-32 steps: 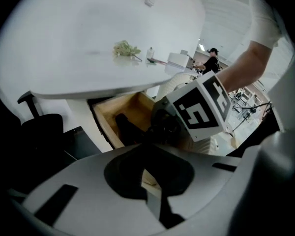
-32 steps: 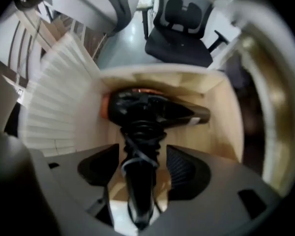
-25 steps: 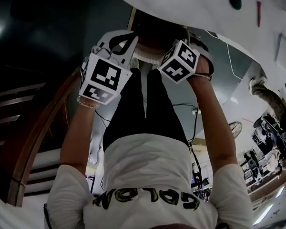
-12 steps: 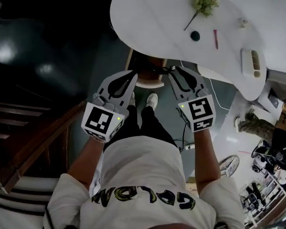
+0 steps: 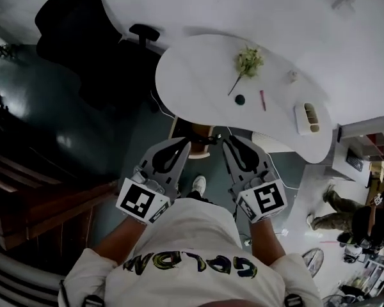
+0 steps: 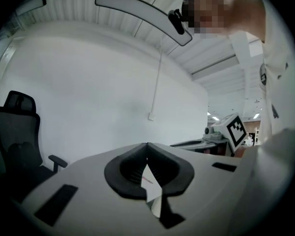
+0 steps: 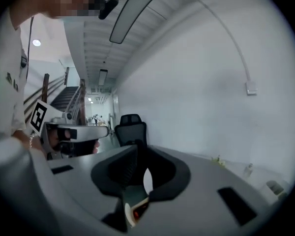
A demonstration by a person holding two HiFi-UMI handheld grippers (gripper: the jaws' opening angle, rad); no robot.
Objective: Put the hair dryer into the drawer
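No hair dryer shows in any view. I hold both grippers side by side in front of my chest, pointing out level over the floor. The left gripper (image 5: pixel 184 143) (image 6: pixel 147 145) is shut, tips together and nothing between them. The right gripper (image 5: pixel 229 141) (image 7: pixel 137 149) has its jaws closing, the tips almost touching, also with nothing in them. Just past the tips, under the near edge of the white table (image 5: pixel 198 69), sits a brown-rimmed unit (image 5: pixel 193 133), partly hidden; I cannot tell whether it is the drawer.
On the table lie a green sprig (image 5: pixel 246 62), a small black round thing (image 5: pixel 240 99), a red pen (image 5: pixel 263 100) and a white holder (image 5: pixel 309 118). A black office chair (image 5: pixel 83 37) stands at the far left, a wooden stair rail (image 5: pixel 38 216) at the near left.
Both grippers have come up from low by my legs to chest height and tipped level. The head view has swung so that the whole table now shows.
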